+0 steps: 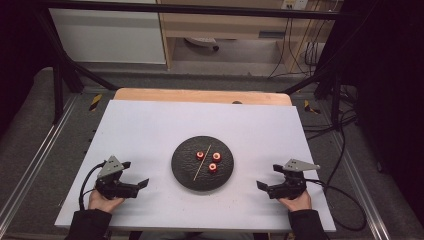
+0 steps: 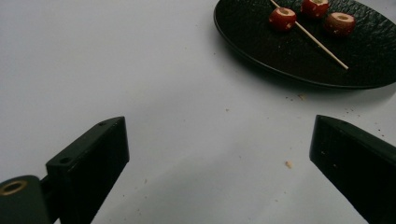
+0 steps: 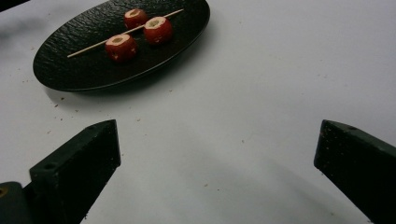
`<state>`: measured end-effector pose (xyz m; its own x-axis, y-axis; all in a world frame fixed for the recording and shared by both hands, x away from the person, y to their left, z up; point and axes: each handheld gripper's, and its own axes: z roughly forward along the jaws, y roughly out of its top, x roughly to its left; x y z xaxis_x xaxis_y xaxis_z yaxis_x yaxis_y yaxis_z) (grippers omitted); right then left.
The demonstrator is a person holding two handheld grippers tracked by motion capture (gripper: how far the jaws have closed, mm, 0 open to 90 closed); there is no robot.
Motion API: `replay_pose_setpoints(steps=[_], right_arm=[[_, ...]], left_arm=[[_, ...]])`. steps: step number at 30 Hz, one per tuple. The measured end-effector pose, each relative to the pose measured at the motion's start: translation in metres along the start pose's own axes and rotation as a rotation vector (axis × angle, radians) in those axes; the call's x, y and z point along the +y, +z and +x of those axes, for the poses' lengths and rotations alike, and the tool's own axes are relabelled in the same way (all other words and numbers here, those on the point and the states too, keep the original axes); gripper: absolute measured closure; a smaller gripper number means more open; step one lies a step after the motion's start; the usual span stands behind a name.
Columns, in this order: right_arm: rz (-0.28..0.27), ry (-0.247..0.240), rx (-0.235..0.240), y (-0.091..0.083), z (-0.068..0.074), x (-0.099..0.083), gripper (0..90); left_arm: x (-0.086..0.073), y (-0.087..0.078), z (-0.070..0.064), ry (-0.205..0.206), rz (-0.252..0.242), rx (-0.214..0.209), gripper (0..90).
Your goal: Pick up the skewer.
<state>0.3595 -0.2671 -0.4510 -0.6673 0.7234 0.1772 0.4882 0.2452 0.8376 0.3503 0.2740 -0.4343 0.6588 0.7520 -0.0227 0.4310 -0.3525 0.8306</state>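
Note:
A black textured plate (image 1: 185, 172) sits mid-table, and on it lie three red hollow-cored fruit pieces (image 1: 200, 154) and a thin wooden skewer (image 1: 202, 162). The skewer lies loose between the pieces. My left gripper (image 1: 136, 173) rests open on the table left of the plate, with nothing between its fingers. My right gripper (image 1: 268, 176) rests open to the right of the plate, likewise holding nothing. In the left gripper view the plate (image 2: 280, 56), pieces (image 2: 282, 17) and skewer (image 2: 310, 37) lie ahead at upper right of the gripper (image 2: 219, 126). In the right gripper view the plate (image 3: 84, 70), pieces (image 3: 121, 46) and skewer (image 3: 93, 45) lie at upper left of the gripper (image 3: 218, 125).
The white table top (image 1: 150, 125) has a wooden strip (image 1: 200, 95) along its far edge. Small crumbs (image 2: 289, 164) dot the surface near the plate. Cables (image 1: 345, 195) trail off the table's right side. A black frame stands around the table.

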Motion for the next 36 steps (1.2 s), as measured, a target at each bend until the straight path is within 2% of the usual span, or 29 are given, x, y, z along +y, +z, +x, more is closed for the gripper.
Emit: replay_pose_setpoints(steps=[7,13,18,21,25,28,30,34,36], right_arm=[[0.001,0.000,-0.006,0.000,0.000,0.000,1.0],[0.009,-0.007,-0.016,-0.001,0.000,0.000,1.0],[0.015,-0.004,-0.020,0.000,0.000,0.000,1.0],[0.017,-0.006,-0.022,0.000,0.000,0.000,1.0],[0.015,-0.006,-0.023,0.000,0.000,0.000,1.0],[0.017,-0.006,-0.025,0.000,-0.001,0.000,1.0],[0.017,-0.007,-0.026,0.000,-0.001,0.000,1.0],[0.019,-0.006,-0.027,0.000,0.000,0.000,1.0],[0.023,-0.006,-0.028,0.000,0.000,0.001,1.0]], left_arm=[[0.013,0.006,-0.017,0.022,0.016,-0.001,4.8],[0.027,0.009,-0.032,0.010,0.013,-0.012,6.0],[0.037,0.013,-0.039,-0.004,0.002,-0.020,6.6],[0.048,0.021,-0.046,0.009,0.020,-0.015,7.0],[0.056,0.031,-0.054,0.005,0.023,-0.030,8.7],[0.061,0.037,-0.060,0.018,0.033,-0.035,10.8],[0.067,0.047,-0.068,0.027,0.041,-0.035,12.1],[0.072,0.057,-0.076,0.031,0.053,-0.034,14.4],[0.075,0.068,-0.082,0.033,0.060,-0.029,16.2]])
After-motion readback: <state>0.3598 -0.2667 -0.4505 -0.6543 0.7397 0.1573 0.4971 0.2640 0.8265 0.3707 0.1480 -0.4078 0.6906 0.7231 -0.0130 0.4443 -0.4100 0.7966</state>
